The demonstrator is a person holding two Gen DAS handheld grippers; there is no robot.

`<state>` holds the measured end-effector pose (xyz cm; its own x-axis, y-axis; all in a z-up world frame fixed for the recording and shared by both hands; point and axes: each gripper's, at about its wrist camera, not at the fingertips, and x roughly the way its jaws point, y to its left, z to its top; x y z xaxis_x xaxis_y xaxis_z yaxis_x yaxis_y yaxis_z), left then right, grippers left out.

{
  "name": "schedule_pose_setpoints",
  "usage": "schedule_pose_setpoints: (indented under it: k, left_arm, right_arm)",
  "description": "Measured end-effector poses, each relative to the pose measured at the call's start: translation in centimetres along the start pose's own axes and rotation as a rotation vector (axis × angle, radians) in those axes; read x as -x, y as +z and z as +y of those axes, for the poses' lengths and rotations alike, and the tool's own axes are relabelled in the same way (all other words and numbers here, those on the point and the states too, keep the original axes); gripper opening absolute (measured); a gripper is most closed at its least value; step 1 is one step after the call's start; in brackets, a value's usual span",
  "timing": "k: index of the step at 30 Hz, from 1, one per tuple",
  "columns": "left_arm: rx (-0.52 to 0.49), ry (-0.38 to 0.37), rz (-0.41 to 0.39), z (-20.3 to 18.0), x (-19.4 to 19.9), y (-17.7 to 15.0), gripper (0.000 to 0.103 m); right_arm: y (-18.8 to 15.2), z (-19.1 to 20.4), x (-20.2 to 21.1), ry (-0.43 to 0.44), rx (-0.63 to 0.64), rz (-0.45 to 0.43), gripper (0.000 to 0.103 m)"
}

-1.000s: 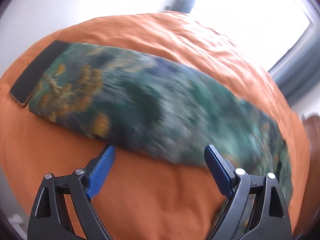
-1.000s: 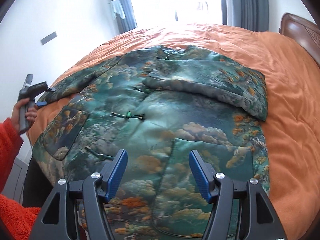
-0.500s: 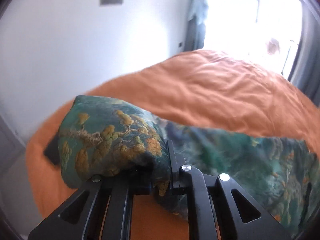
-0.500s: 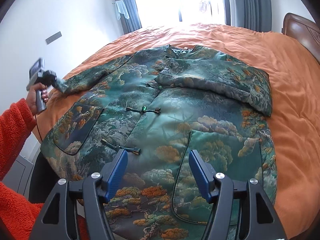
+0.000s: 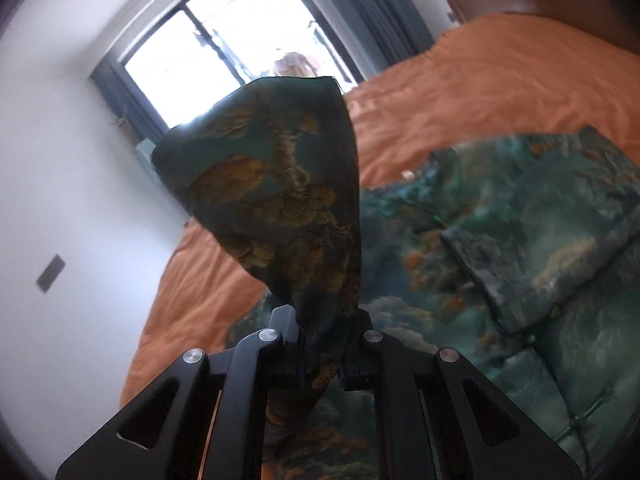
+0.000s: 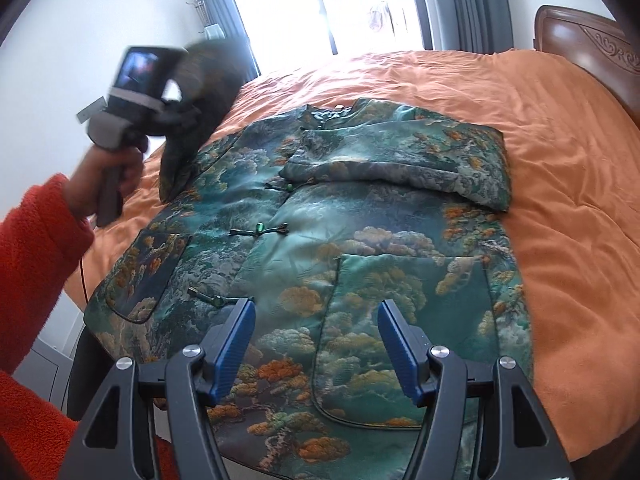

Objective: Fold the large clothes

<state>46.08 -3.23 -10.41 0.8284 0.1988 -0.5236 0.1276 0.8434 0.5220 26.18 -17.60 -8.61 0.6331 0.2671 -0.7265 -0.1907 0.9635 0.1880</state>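
Observation:
A green brocade jacket [image 6: 344,240] with orange tree patterns lies front up on an orange bed. Its right sleeve [image 6: 420,160] is folded across the chest. My left gripper [image 5: 326,344] is shut on the cuff of the left sleeve [image 5: 280,208] and holds it up in the air, above the jacket's left side; it also shows in the right wrist view [image 6: 172,108] with the sleeve [image 6: 192,120] hanging from it. My right gripper [image 6: 316,344] is open and empty above the jacket's hem.
The orange bedspread [image 6: 568,200] surrounds the jacket. A wooden headboard [image 6: 592,44] stands at the right. A bright window [image 6: 332,4] with grey curtains is behind the bed. A white wall [image 5: 48,160] is at the left. My red-sleeved arm [image 6: 36,264] is at lower left.
My left gripper closed on the left sleeve's cuff and lifted it off the bed, swinging it up and toward the jacket's body. The right gripper stayed open above the hem.

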Motion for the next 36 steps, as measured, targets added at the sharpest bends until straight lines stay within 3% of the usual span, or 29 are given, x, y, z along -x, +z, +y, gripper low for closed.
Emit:
schedule_pose_setpoints:
  k: [2,5,6,7,9,10,15,21,27,28,29,30,31,36]
  left_arm:
    - [-0.059,-0.017,0.03,-3.2,0.1,-1.4,0.01]
    - [-0.133,-0.048,0.083,-6.3,-0.4,-3.5,0.02]
    - [-0.144,-0.068,0.093,-6.9,-0.5,-4.0,0.027]
    - [-0.153,-0.082,0.098,-7.4,-0.1,-4.4,0.046]
    - [-0.168,-0.091,0.079,-7.7,0.9,-5.4,0.072]
    - [-0.174,-0.094,0.059,-7.8,1.6,-5.9,0.08]
    - [-0.122,-0.181,0.058,-5.7,5.5,-8.9,0.083]
    - [0.111,-0.211,0.113,-1.5,8.0,-12.5,0.083]
    - [0.255,-0.197,0.133,1.4,9.8,-15.3,0.083]
    - [0.272,-0.203,0.14,1.6,9.7,-15.6,0.083]
    - [0.284,-0.208,0.146,1.9,9.7,-15.8,0.083]
    - [0.292,-0.208,0.153,2.1,9.6,-16.0,0.083]
    - [0.297,-0.203,0.158,2.3,9.5,-16.1,0.083]
    - [0.338,-0.207,0.146,3.3,9.2,-16.0,0.083]
  right_arm:
    - [0.0,-0.6,0.3,-0.015,-0.008,-0.005,0.065]
    - [0.3,-1.3,0.4,-0.03,-0.014,-0.001,0.065]
    - [0.6,-1.5,0.4,-0.028,-0.01,0.0,0.065]
    - [1.1,-1.5,0.3,-0.021,-0.004,0.005,0.065]
    - [2.4,-1.9,0.0,0.0,0.001,0.014,0.065]
    - [3.3,-2.1,-0.4,0.018,0.001,0.023,0.065]
    - [9.5,-3.2,-3.9,0.175,-0.091,0.095,0.065]
    - [16.5,-3.5,-14.7,0.319,-0.267,0.197,0.065]
    - [17.9,-2.8,-24.4,0.262,-0.352,0.276,0.065]
    - [17.7,-2.8,-25.3,0.267,-0.367,0.279,0.061]
    - [17.7,-2.5,-25.6,0.276,-0.366,0.273,0.027]
    - [17.9,-2.1,-25.7,0.291,-0.343,0.271,0.014]
    - [18.3,-1.8,-25.4,0.298,-0.316,0.26,0.013]
    - [21.0,-1.9,-20.7,0.244,-0.185,0.02,0.012]
